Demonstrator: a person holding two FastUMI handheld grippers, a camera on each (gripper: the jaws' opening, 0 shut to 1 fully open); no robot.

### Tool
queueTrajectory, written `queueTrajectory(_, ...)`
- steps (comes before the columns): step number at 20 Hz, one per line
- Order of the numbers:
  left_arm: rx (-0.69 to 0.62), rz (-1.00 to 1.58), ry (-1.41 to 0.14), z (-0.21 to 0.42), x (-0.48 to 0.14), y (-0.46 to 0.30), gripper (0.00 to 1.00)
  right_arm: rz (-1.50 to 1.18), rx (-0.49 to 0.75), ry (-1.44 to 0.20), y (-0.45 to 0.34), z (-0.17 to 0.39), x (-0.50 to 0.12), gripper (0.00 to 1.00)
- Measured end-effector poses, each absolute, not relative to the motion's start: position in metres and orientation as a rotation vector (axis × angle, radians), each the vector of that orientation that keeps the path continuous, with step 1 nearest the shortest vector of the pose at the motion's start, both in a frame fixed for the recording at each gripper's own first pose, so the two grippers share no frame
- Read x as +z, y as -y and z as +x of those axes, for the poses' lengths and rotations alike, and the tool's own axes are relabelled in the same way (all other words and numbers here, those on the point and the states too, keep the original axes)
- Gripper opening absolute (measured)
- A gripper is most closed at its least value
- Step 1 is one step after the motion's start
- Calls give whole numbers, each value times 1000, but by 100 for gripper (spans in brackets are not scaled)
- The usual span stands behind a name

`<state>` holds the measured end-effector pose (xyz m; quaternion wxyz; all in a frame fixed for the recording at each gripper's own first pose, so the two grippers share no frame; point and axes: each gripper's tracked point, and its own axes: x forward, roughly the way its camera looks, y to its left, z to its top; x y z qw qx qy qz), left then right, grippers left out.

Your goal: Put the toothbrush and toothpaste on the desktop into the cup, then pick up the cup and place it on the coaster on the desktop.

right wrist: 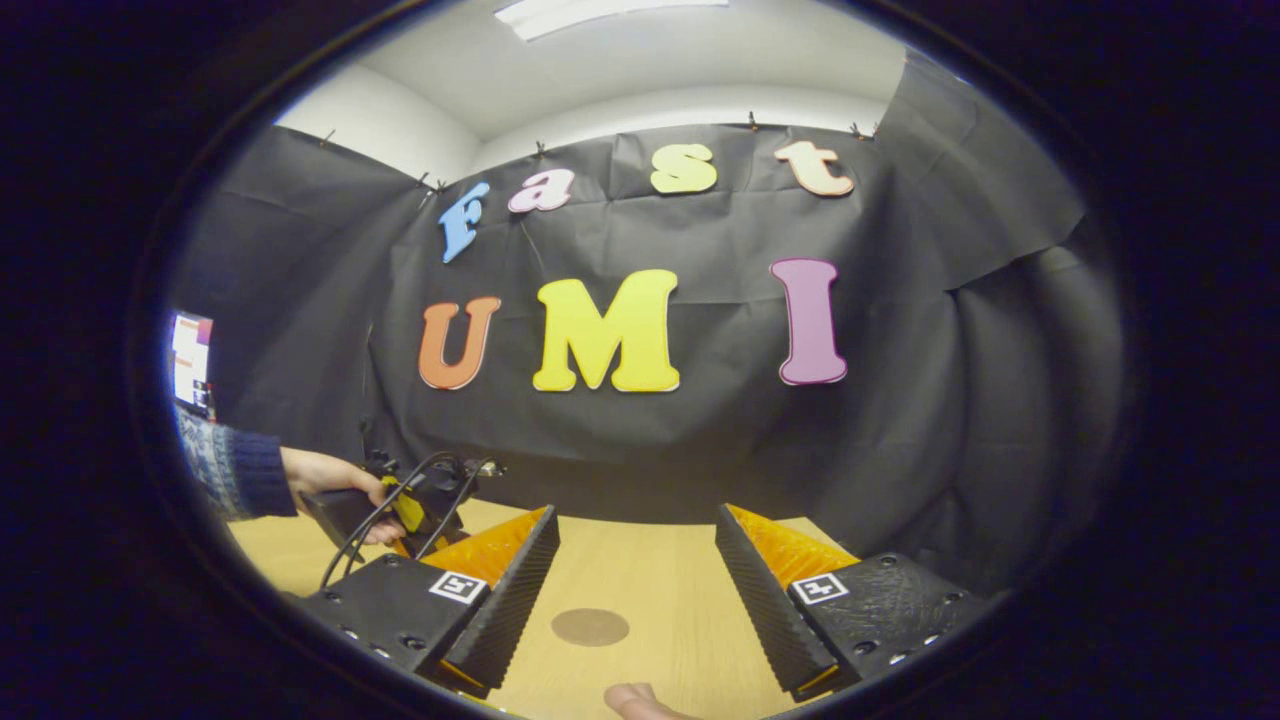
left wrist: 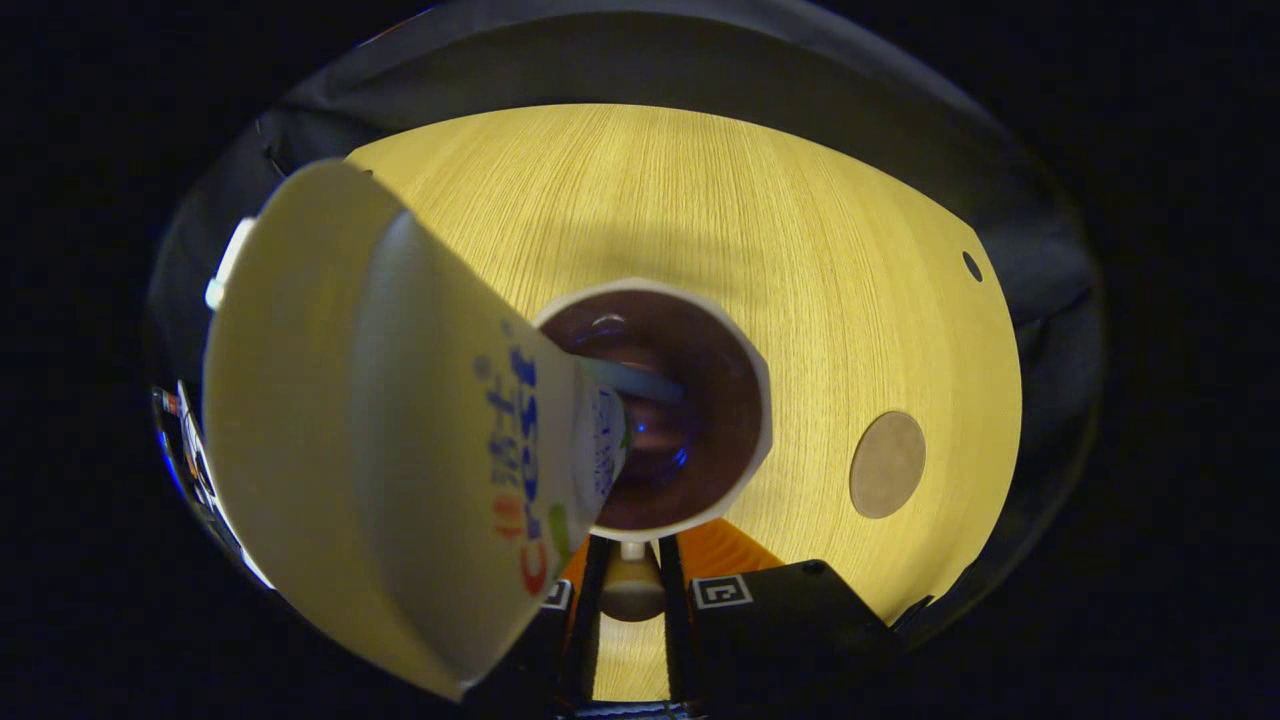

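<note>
Toothpaste [left wrist: 400, 440] tube in left tongs [left wrist: 632, 590], nose inside round cup [left wrist: 745, 340]; right tongs [right wrist: 635, 580] wide.

Left gripper view looks steeply down, close; right gripper view level; both share the coaster [left wrist: 887, 464].

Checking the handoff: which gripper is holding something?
The left gripper: it grips the toothpaste over the cup. The right gripper is wide open with nothing between its fingers.

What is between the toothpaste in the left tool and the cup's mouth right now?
Nothing visible. The toothpaste, held in the left tool, already has its cap end at the open mouth of the cup. A toothbrush lies inside the cup, but it leaves room beside the tube.
</note>
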<state>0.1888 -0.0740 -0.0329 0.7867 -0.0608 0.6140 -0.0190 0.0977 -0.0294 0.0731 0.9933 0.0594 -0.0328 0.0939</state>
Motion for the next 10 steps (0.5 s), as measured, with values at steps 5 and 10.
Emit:
queueTrajectory(5, -73, -91, -1269, 209, 44, 102, 23, 142, 171, 66, 40, 100, 75, 94)
queueTrajectory(10, -155, -6, -1221, 235, 130, 164, 23, 159, 142, 47, 51, 104, 71, 95)
